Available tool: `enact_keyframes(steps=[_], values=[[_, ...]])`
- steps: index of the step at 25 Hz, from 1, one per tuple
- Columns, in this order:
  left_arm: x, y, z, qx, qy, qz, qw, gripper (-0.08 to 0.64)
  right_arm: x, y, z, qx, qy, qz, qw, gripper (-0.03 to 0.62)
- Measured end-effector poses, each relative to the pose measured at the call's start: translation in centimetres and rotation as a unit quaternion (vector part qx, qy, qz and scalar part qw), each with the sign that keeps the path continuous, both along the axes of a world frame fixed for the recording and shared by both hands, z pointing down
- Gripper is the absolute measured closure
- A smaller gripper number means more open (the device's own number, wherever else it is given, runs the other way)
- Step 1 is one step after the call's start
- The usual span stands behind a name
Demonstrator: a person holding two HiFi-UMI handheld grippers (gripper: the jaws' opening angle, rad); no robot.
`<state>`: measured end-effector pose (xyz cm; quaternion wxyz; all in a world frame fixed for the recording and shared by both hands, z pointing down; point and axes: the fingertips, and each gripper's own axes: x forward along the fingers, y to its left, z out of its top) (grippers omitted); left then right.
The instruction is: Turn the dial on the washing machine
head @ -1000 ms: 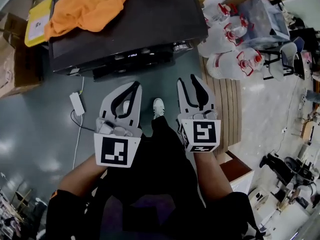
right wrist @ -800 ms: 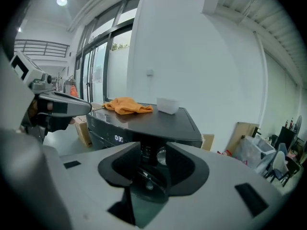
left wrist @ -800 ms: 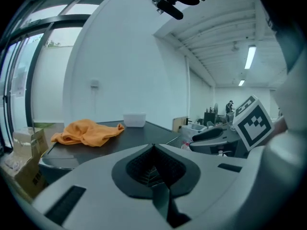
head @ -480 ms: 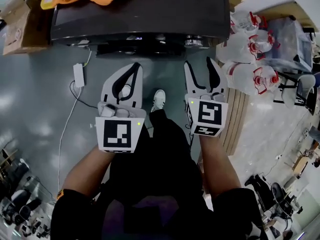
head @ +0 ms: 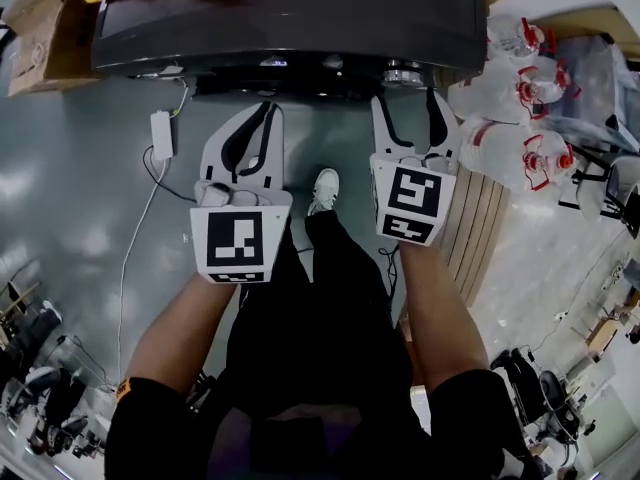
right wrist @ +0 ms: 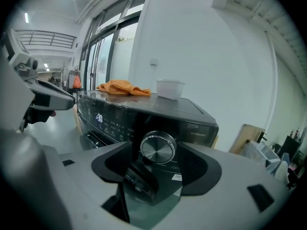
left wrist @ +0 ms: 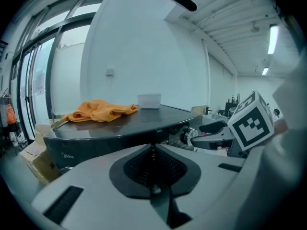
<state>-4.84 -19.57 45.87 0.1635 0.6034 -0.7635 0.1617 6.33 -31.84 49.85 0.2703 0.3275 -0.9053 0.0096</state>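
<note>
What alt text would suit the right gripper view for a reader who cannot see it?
The right gripper has just been opening its jaws; they stand wide apart, framing the silver dial on the dark washing machine without gripping it. An orange cloth and a white tub lie on top.

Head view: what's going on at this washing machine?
A person stands facing a dark washing machine with a gripper in each hand. The right gripper has just been opening its jaws, which now stand wide and line up on the silver dial. The dial shows in the gap between them, but the pads are not on it. The left gripper is shut on nothing, held alongside. An orange cloth and a white tub sit on the machine's top. The dial is not yet gripped.
</note>
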Motion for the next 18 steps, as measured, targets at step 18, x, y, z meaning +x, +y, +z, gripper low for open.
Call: enact_keyframes(steps=[18], values=[[-3.0,0.6,6.0,-0.046,0.021,-0.023,0.9984,0.284,-0.4,-1.4,1.9,0.008,0.003,0.026,1.0,0.296]])
